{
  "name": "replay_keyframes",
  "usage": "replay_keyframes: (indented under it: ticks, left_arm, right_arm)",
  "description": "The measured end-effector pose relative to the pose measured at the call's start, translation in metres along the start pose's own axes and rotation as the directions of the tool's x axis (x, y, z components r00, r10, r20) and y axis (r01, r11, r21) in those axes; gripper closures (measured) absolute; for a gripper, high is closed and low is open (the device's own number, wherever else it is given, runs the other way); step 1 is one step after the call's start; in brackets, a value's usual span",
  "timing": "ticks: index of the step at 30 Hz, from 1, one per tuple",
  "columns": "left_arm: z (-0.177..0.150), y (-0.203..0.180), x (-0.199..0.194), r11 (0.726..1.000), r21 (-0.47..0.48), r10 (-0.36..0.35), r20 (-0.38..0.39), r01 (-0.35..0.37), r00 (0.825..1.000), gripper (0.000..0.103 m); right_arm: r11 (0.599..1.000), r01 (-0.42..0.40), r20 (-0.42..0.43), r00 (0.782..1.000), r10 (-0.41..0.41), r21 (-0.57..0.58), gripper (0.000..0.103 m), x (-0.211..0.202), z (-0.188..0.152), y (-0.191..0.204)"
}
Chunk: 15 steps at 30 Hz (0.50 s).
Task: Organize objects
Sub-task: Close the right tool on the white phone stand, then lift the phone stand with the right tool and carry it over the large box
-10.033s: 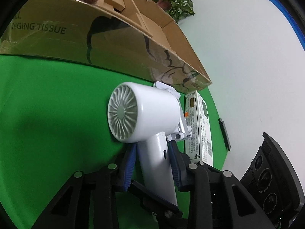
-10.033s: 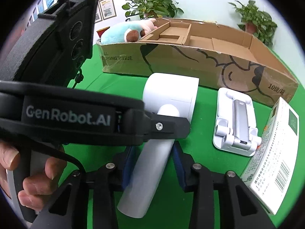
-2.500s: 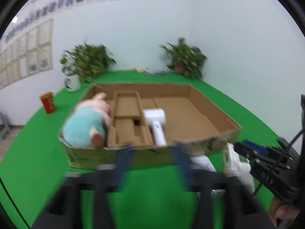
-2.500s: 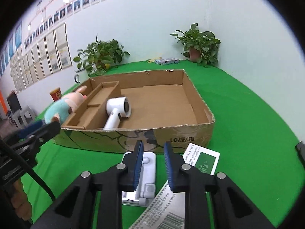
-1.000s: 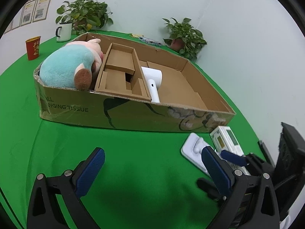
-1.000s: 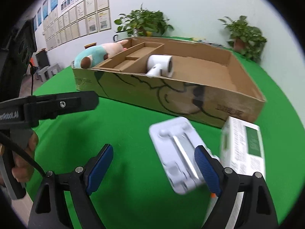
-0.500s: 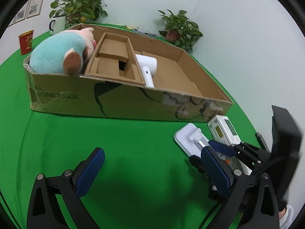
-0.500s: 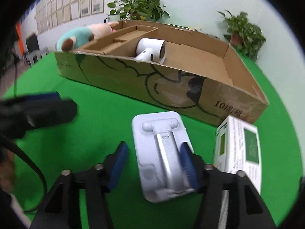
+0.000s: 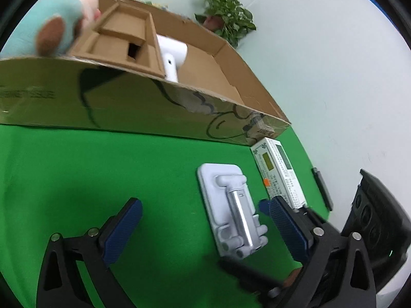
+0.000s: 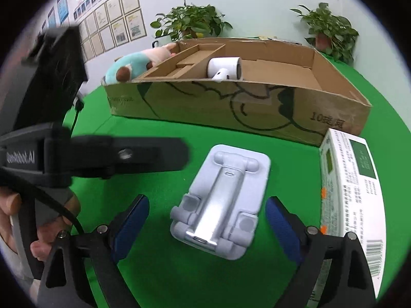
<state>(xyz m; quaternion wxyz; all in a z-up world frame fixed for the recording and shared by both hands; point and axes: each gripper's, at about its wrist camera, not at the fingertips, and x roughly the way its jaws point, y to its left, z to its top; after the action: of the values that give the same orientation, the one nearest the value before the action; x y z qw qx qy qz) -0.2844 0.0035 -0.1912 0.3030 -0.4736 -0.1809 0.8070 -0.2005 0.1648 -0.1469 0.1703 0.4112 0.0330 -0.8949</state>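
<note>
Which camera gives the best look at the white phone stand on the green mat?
The right wrist view: the phone stand sits centred, sharp and whole. The left wrist view shows the stand smaller, off to the right and a little blurred.

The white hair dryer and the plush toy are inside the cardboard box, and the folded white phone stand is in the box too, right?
Not quite. The hair dryer and plush toy are inside the cardboard box, but the folded white phone stand is not. It lies on the green cloth in front of the box, between the opening jaws of the right gripper, which do not touch it. The right wrist view shows this.
</note>
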Motion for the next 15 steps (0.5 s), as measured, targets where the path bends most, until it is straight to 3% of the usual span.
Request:
replay_keyframes:
  ticks: [4,7,15]
  left_arm:
    - [0.002,-0.001,0.005,0.999,-0.011,-0.035,-0.021,0.035,0.999,0.009]
    - [-0.003,-0.002,0.003,0.999,-0.011,-0.051,-0.023,0.051,0.998,0.01]
    - [-0.03,-0.008,-0.007,0.993,-0.055,-0.106,-0.029,0.105,0.994,0.014]
  right_arm:
    - [0.999,0.044,-0.023,0.999,-0.044,0.012,0.016,0.008,-0.002,0.001]
    - [0.998,0.059,-0.023,0.998,-0.059,0.007,0.026,0.005,-0.005,0.002]
    - [1.0,0.01,-0.033,0.999,-0.01,-0.001,0.033,-0.009,-0.022,0.025]
